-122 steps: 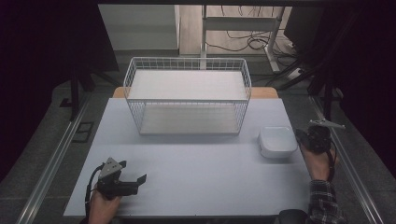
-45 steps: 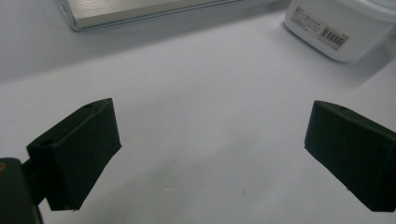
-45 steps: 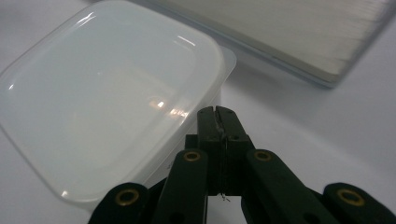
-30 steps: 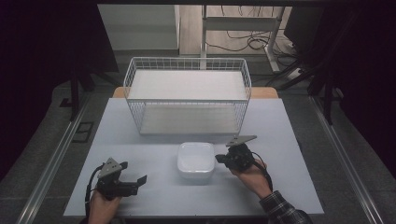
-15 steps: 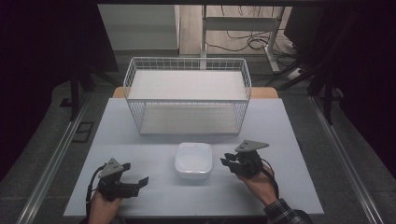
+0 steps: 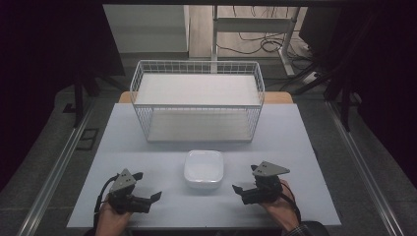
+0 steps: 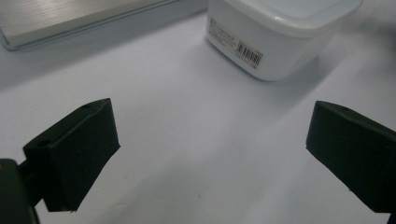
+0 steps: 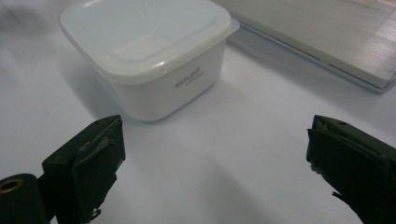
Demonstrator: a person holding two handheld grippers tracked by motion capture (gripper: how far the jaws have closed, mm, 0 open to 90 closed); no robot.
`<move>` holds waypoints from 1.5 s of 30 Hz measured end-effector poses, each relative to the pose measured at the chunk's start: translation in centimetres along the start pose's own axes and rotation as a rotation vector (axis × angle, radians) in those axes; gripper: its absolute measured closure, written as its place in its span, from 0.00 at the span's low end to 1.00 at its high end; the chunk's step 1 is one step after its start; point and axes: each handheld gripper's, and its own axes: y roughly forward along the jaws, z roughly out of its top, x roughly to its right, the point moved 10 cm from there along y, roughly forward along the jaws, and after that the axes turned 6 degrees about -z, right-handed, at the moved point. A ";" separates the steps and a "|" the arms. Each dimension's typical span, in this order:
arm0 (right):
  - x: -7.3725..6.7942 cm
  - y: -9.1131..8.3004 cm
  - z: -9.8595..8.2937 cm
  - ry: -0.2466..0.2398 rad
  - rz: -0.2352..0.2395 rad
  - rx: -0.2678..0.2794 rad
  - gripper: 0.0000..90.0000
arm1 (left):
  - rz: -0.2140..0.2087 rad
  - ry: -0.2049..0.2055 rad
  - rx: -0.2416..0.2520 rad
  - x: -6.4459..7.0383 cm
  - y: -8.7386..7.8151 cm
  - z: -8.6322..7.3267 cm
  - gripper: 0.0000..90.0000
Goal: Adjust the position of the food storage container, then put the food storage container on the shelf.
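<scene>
— Right, high view first. What's on the table [image 6: 305, 147]?

— White lidded tub [image 6: 204, 168], near the front edge, about centre. Wire basket [image 6: 197, 101] stands behind it, apart from it, nothing inside that I can see.

— Grippers?

— Left gripper [image 6: 149, 190] at front left, held in the left hand [image 6: 112, 220]. Jaws point toward the tub, spread apart, holding nothing. Right gripper [image 6: 243, 178] at front right, in the right hand [image 6: 281, 206], jaws also spread and aimed at the tub. Grey plate on top of each. Tub sits between the two, touching neither.

— Left gripper view?

— Left gripper [image 7: 212, 140]: both black jaws wide apart, bare table [image 7: 187, 140] between them. Tub [image 7: 280, 32] lies ahead toward upper right, clear of the jaws. Barcode sticker [image 7: 249, 53] on its side wall. Lid is on. Metal strip at top left, probably the basket base [image 7: 70, 18]; cannot tell more.

— Right gripper view?

— Right gripper [image 8: 215, 154]: jaws likewise wide apart, nothing between them but table [image 8: 224, 154]. Tub [image 8: 149, 56] ahead toward upper left, near the left jaw but not touching it. Lid closed, with a small tab [image 8: 233, 25] at one corner. Small print on the side wall, too small to read. Basket base [image 8: 327, 37] runs across upper right.

— Tub upright?

— Upright, flat on the table, in all three views.
</scene>
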 end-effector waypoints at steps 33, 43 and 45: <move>-0.4 2.2 1.6 0.048 0.090 -0.044 0.00 | -0.067 0.014 -0.006 0.9 3.5 4.5 0.05; -1.4 3.2 3.4 0.061 0.132 -0.081 0.10 | -0.106 0.071 -0.039 1.4 5.8 8.1 0.10; -1.6 3.6 4.1 0.060 0.136 -0.072 0.10 | -0.112 0.079 -0.047 1.4 6.6 8.7 0.10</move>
